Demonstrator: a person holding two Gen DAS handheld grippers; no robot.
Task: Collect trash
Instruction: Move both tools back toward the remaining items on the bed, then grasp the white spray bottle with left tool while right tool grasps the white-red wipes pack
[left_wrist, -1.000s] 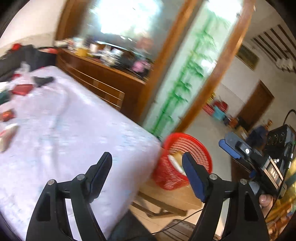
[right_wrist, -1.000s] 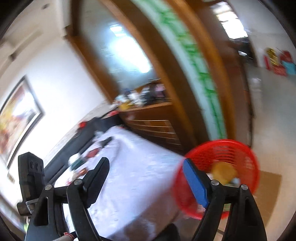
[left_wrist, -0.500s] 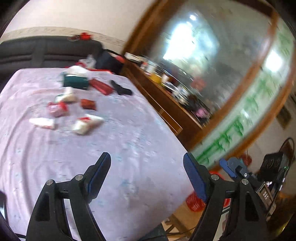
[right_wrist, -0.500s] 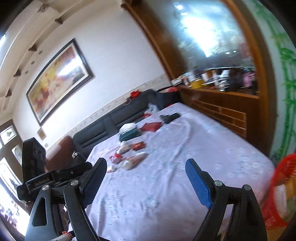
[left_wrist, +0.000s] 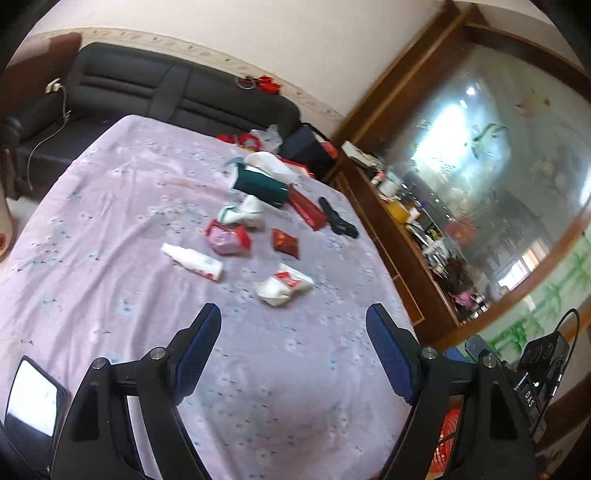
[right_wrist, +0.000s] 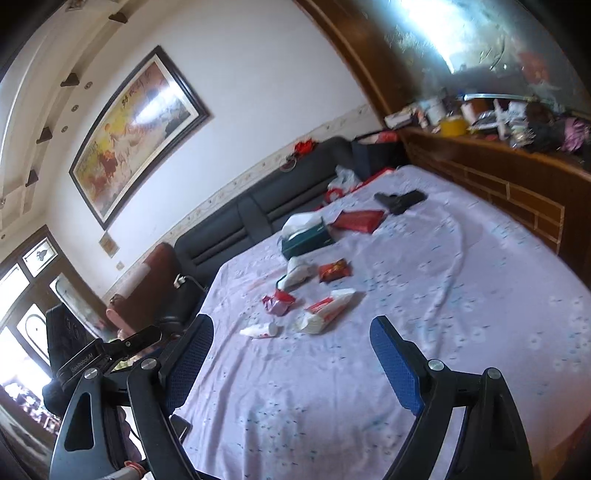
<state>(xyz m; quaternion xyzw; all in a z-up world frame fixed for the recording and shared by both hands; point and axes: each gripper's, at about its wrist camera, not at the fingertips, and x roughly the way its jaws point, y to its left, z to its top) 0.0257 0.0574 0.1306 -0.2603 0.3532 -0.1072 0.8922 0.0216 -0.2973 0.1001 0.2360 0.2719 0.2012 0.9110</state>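
Several pieces of trash lie on the lilac cloth of the table (left_wrist: 110, 229): a white and red wrapper (left_wrist: 283, 285) (right_wrist: 325, 309), a white tube-like wrapper (left_wrist: 192, 260) (right_wrist: 260, 329), a pink and red crumpled packet (left_wrist: 227, 239) (right_wrist: 277, 301), a small red packet (left_wrist: 284, 242) (right_wrist: 334, 270) and a white crumpled wrapper (left_wrist: 243, 214) (right_wrist: 297, 272). My left gripper (left_wrist: 293, 343) is open and empty, short of the trash. My right gripper (right_wrist: 291, 350) is open and empty, also short of it. A bit of the red basket (left_wrist: 448, 443) shows at the lower right.
A dark green tissue box (left_wrist: 260, 184) (right_wrist: 304, 238), a long red box (left_wrist: 307, 210) (right_wrist: 357, 220) and a black object (left_wrist: 338, 221) (right_wrist: 400, 200) lie farther back. A black sofa (left_wrist: 155, 92) stands behind the table. A cluttered wooden sideboard (right_wrist: 517, 162) runs along the right.
Both views have swung from the red basket on the floor back to the table. The trash now lies ahead of both open grippers. Both grippers stay open and empty.
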